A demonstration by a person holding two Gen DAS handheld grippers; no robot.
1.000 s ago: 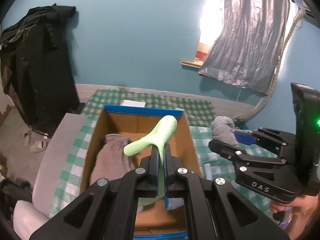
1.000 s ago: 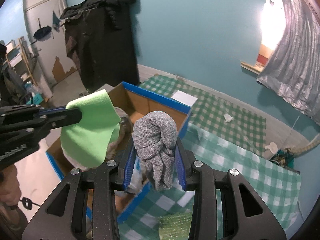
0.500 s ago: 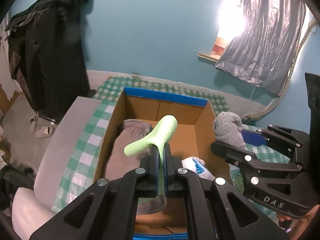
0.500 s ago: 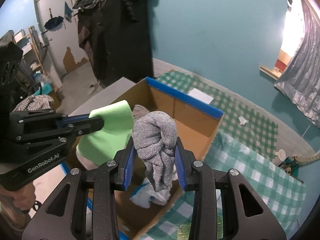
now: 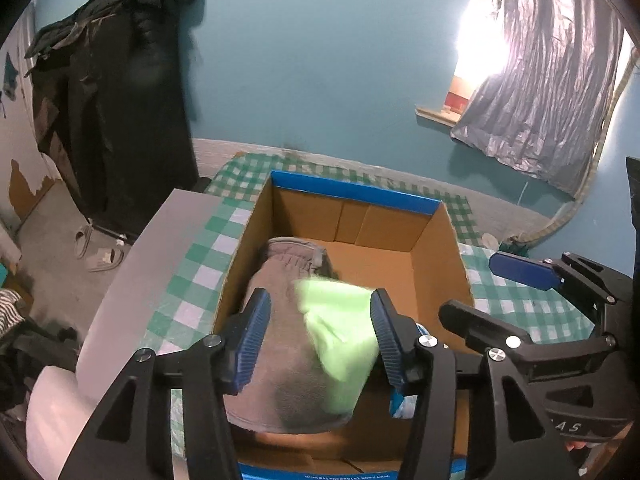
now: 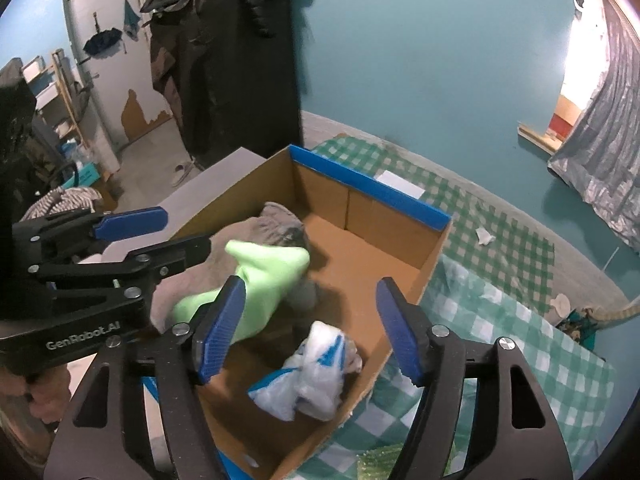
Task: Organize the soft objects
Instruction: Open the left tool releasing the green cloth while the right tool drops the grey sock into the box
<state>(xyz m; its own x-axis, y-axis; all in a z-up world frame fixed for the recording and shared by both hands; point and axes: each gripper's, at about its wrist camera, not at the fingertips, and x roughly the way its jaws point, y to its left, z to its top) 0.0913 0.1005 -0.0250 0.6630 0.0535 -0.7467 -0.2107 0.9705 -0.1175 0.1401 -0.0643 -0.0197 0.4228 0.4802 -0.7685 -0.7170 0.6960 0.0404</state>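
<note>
An open cardboard box [image 5: 352, 192] [image 6: 372, 192] with a blue rim stands on a checked cloth. My left gripper [image 5: 320, 340] [image 6: 182, 232] hovers over it with its jaws opening. A light green cloth [image 5: 340, 336] [image 6: 264, 280], blurred, drops free between them onto a grey garment [image 5: 280, 360] in the box. My right gripper [image 6: 310, 328] [image 5: 470, 286] is over the box's near right side, jaws opening with nothing between the pads. Below it a blurred grey sock roll [image 6: 306, 294] lies beside the green cloth. A white and blue plastic bag [image 6: 316, 372] lies in the box's near corner.
The green checked cloth [image 6: 500, 320] covers the surface around the box, with a textured green cloth [image 6: 380, 456] at the near edge. A white paper [image 6: 400, 184] lies behind the box. A black coat [image 5: 112, 112] hangs at the left wall and slippers [image 5: 100, 252] lie on the floor.
Both grippers opened over the box. The green cloth left the left jaws and fell in; the grey sock roll left the right jaws and fell in. Both hands came closer over the box.
</note>
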